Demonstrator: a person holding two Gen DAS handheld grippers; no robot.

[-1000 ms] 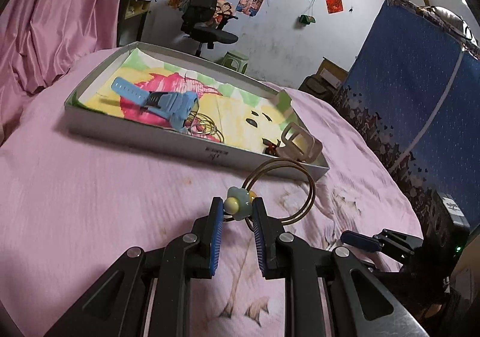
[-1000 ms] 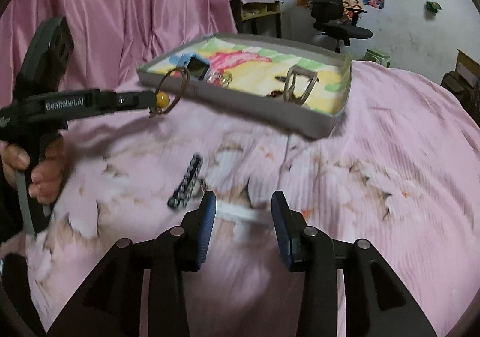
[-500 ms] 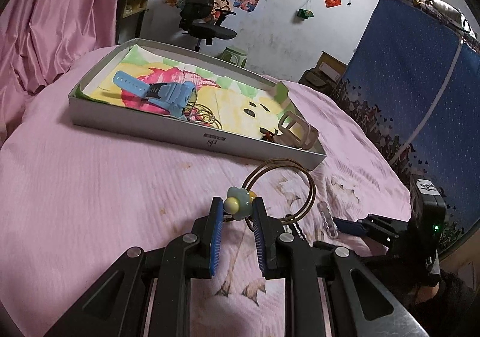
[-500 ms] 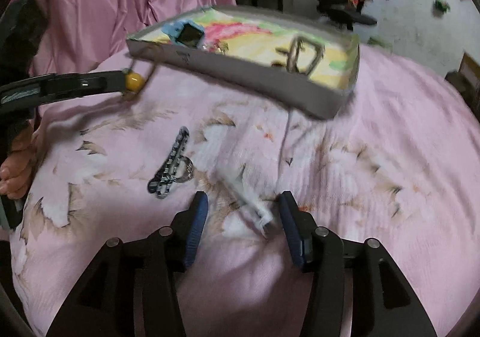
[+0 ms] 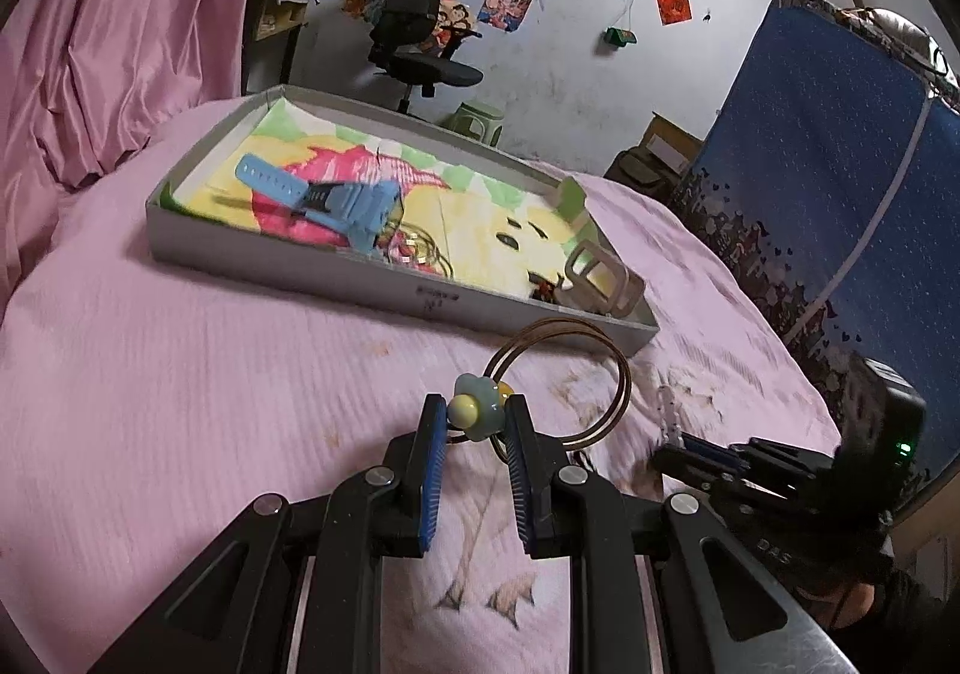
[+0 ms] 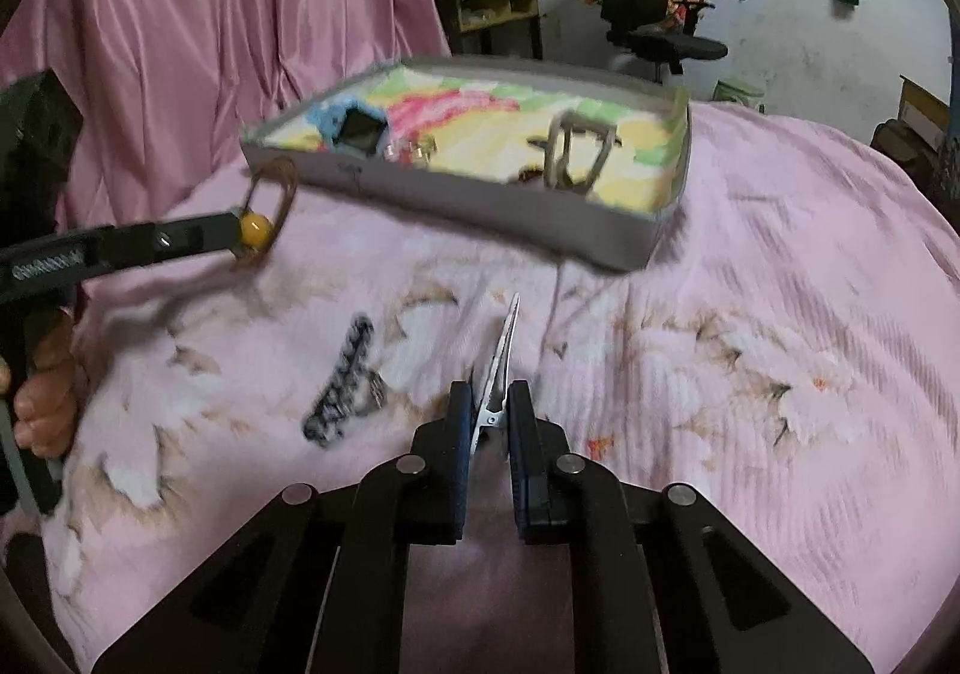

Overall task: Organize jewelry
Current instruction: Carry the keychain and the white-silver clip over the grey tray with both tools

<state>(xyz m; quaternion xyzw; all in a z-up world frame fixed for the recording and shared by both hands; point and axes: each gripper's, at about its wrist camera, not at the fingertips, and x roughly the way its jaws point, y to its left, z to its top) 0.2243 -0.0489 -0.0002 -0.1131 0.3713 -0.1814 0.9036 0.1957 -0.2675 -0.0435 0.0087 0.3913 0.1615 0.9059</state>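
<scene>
Grey shallow box (image 5: 336, 269) sits on the pink bedspread (image 5: 180, 404), just beyond both claws, its floor lined with a bright cartoon print. Inside it, toward the far-left end from the left claw (image 5: 477, 419), lies a blue watch (image 5: 336, 200) with its strap stretched out; next to the watch is a tangle of thin gold rings (image 5: 420, 254), and at the near-right corner stands a beige hair claw clip (image 5: 603, 278) beside a small dark reddish item too small to identify. The left claw is pinching a pale green and yellow flower charm (image 5: 477, 410), and the wire bangle (image 5: 564, 380) fixed to that charm loops upward past the fingertips, in front of the box's near wall. The right claw (image 6: 489, 413) has just been closing, and its jaws now press together on a slim silver hair clip (image 6: 501, 368) that points away from the claw toward the box. To the left of the right claw, a black-and-white patterned clip (image 6: 342, 380) lies on the bedspread, blurred by motion so its exact form is unclear. A hand (image 6: 45, 374) gripping the left claw's handle is cut off at the picture's left edge.
</scene>
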